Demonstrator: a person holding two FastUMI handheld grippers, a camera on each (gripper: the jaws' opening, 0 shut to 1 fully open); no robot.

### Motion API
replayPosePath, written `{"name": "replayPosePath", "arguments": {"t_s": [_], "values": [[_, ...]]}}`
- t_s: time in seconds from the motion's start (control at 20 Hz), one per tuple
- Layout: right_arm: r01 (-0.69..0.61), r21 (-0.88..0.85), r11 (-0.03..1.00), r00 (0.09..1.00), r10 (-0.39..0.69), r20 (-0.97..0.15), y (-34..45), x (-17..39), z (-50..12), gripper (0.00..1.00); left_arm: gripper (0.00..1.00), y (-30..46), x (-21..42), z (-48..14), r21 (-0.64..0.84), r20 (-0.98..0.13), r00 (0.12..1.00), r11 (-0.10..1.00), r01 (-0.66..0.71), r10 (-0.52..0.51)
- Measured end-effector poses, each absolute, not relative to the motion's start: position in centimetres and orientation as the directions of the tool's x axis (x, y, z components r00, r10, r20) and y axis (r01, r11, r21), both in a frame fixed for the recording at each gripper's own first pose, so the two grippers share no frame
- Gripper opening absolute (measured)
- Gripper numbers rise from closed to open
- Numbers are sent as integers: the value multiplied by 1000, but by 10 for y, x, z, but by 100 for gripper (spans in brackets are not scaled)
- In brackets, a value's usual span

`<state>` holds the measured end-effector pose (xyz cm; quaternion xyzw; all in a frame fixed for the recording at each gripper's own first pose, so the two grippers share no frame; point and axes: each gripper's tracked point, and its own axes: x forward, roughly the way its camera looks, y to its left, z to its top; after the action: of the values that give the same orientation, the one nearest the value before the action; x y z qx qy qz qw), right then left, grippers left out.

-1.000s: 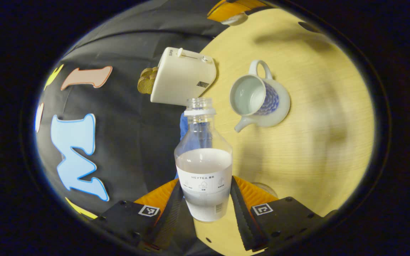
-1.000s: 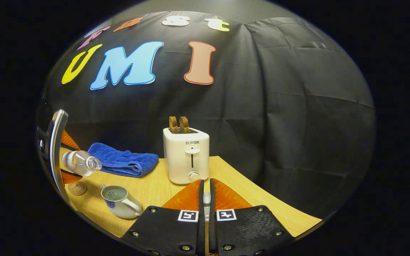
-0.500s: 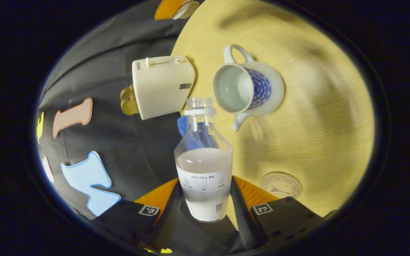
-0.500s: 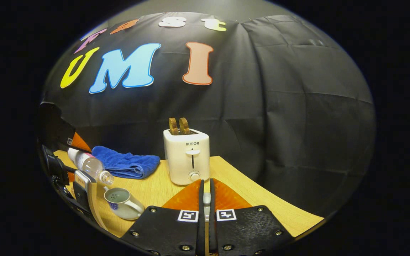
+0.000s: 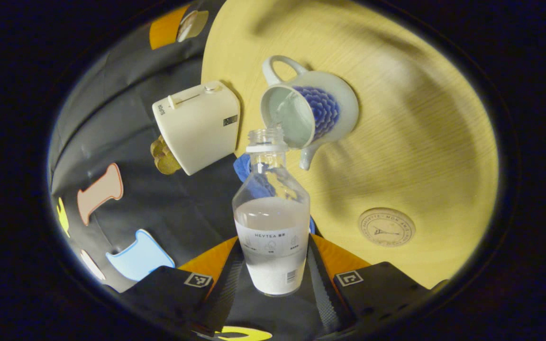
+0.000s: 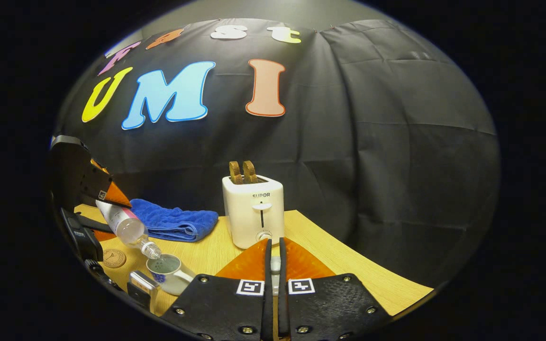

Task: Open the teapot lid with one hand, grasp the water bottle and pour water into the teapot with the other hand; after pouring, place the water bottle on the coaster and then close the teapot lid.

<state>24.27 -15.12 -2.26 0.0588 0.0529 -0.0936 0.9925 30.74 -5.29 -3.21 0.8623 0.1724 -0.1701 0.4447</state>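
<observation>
The left gripper (image 5: 273,265) clamps the water bottle (image 5: 272,222) low on its labelled body, a finger pressing each side. The bottle has no cap and is tipped so its open neck sits right at the rim of the teapot (image 5: 308,111); in the left gripper view a thin stream of water runs from the neck into the pot's open mouth. The teapot (white w/ a blue scale pattern, loop handle on the side away from the bottle, spout toward the bottle side) stands lidless on the wooden table (image 5: 420,142). The round coaster (image 5: 386,227) lies bare on the table, near the bottle's lower half and well apart from the teapot.

In the right gripper view the same pour shows from the side: bottle (image 6: 128,227) slanted neck-down over the teapot (image 6: 171,273), left gripper (image 6: 104,201) holding its upper end, coaster (image 6: 114,258) just beside them.

The right gripper (image 6: 273,270) has its fingers nearly together w/ a small pale piece pinched in the narrow gap, prob. the teapot lid (image 6: 275,264), though too little shows to be sure. It hangs in front of a white toaster (image 6: 254,215) w/ two slices of toast (image 6: 242,171) sticking up; a folded blue towel (image 6: 173,222) lies left of the toaster, by the booth wall
</observation>
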Motion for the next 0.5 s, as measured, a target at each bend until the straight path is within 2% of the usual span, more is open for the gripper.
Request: {"name": "replayPosePath", "arguments": {"t_s": [0.5], "values": [[172,106,979,982,-161,-101,-146,242,-18,5,81,-59,306,-17,606,-429,882,-662,440,193]]}}
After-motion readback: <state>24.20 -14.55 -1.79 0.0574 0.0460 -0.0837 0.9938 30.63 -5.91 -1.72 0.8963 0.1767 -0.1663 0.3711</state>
